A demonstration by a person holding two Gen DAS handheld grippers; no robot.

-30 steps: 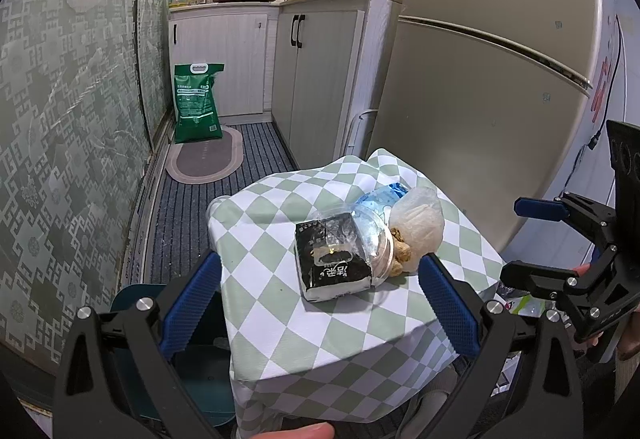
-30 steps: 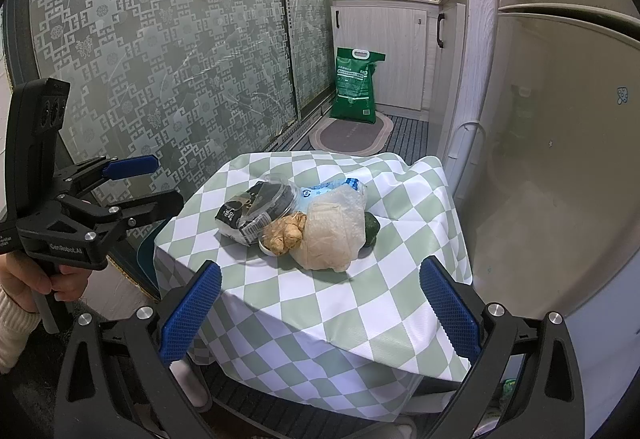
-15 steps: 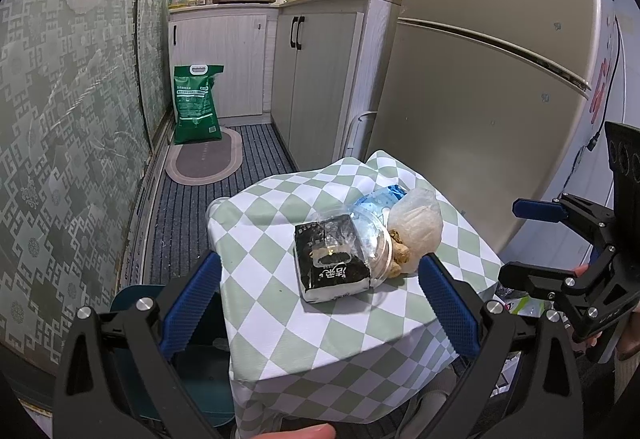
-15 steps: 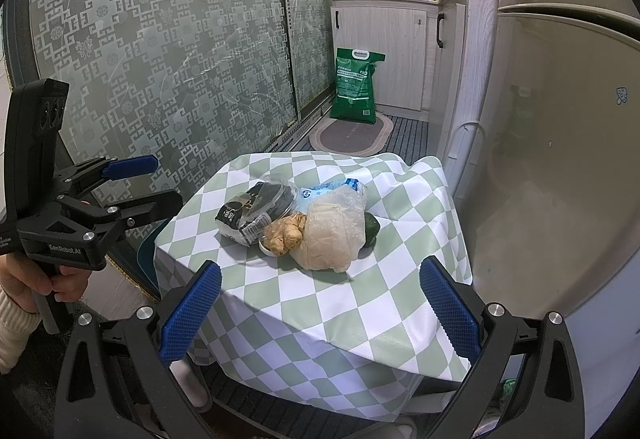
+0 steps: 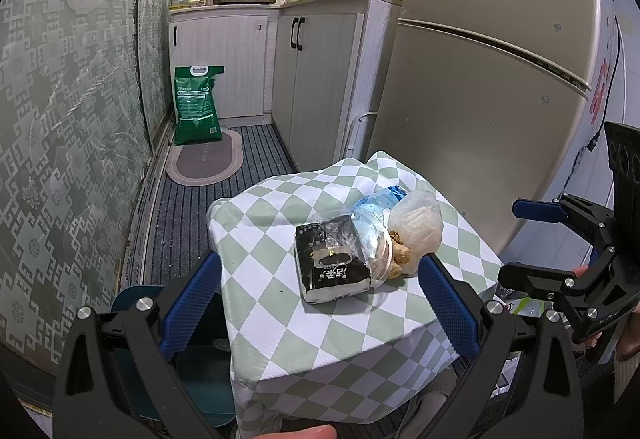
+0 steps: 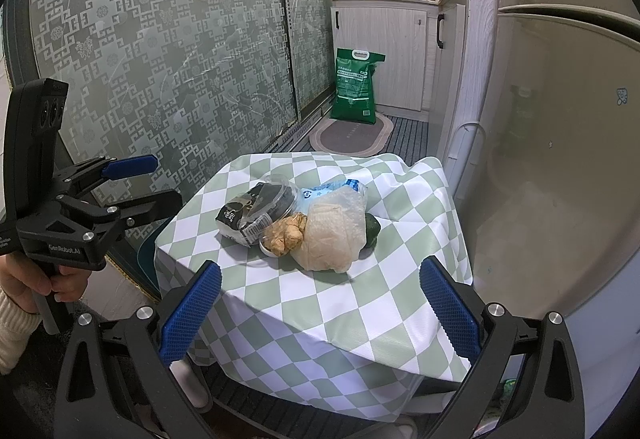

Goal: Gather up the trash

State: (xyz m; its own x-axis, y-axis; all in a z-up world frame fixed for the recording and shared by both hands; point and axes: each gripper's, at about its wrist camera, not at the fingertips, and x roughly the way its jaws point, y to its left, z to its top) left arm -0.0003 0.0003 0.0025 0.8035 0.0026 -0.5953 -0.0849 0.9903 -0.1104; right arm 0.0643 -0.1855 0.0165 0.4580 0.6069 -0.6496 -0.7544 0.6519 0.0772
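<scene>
Plastic trash pile btwn wide left gripper

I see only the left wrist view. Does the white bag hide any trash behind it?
Observer: Yes. A dark green thing lies behind the white bag, tucked against it.
Operator: And the ginger, how much is there? I see only a corner.
Observer: One knobbly piece, lying between the bag and the black pack.
</scene>
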